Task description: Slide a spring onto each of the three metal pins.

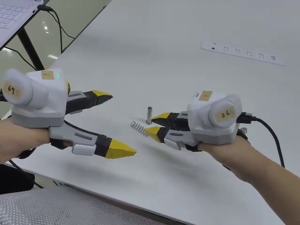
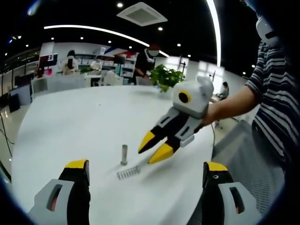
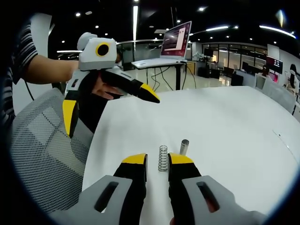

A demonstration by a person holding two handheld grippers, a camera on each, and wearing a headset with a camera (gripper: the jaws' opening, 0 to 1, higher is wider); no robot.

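Observation:
A short metal pin (image 1: 150, 114) stands upright on the white table (image 1: 154, 51), with a small spring (image 1: 139, 127) lying on its side just in front of it. My right gripper (image 1: 155, 125) hovers low beside the spring, jaws a narrow gap apart, nothing held. In the right gripper view the spring (image 3: 162, 158) lies just ahead of the right gripper (image 3: 158, 160), the pin (image 3: 184, 146) beside it. My left gripper (image 1: 115, 123) is held above the table's near edge, wide open and empty. The left gripper view has the pin (image 2: 124, 153), the spring (image 2: 128, 172) and the right gripper (image 2: 153, 148) ahead of the left gripper (image 2: 146, 166).
A white power strip (image 1: 242, 51) lies at the far right of the table. A laptop (image 1: 14, 11) sits on a stand at the far left, with cables hanging. A grey mesh chair (image 1: 70, 208) is at the near edge. A cable (image 1: 272, 136) trails from the right gripper.

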